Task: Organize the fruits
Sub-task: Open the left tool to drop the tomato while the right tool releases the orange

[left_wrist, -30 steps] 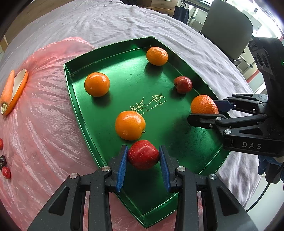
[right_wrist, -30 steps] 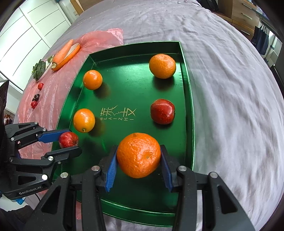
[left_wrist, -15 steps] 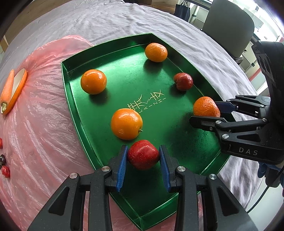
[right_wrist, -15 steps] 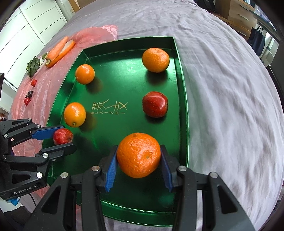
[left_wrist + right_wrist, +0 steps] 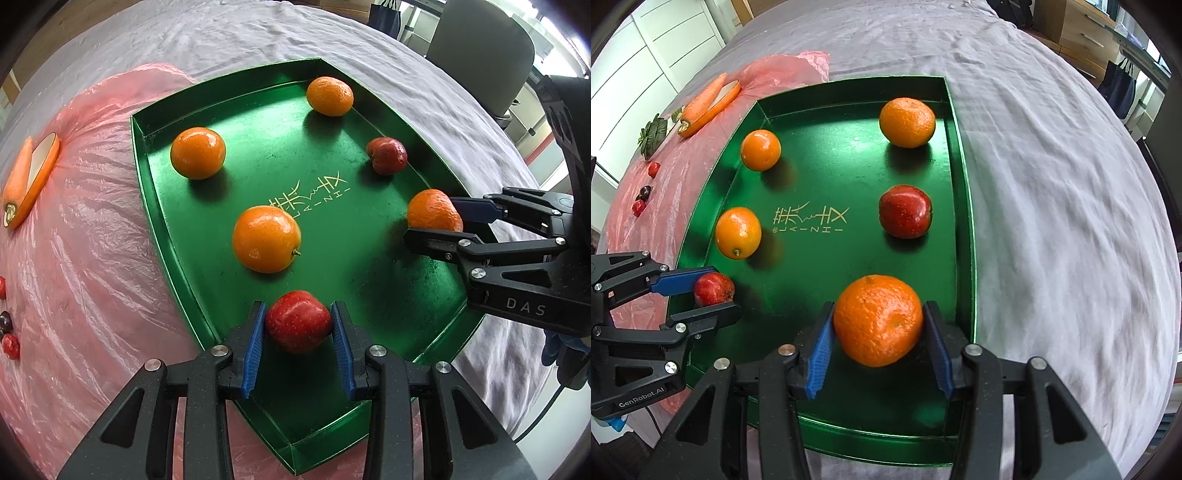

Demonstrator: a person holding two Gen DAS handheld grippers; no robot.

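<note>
Fruit: a rough-skinned round orange mandarin (image 5: pixel 878 320) is sitting on the near right part of the shiny green metal tray (image 5: pixel 962 173), between the right gripper (image 5: pixel 879 343) pads.
Right jaws: opening, blue pads parting from the peel.
Small glossy red apple (image 5: pixel 298 321): lying at the tray's near left edge, clamped in the left gripper (image 5: pixel 298 338).
Nearer hand: each gripper is straddling its own fruit.
Look: mandarin dimpled, apple speckled.

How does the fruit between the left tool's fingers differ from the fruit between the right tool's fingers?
The apple in the left tool is red, smooth and smaller; the mandarin in the right tool is orange, dimpled and bigger. The apple is gripped; the right tool's jaws are opening off the mandarin. Both are over the green tray.
</note>
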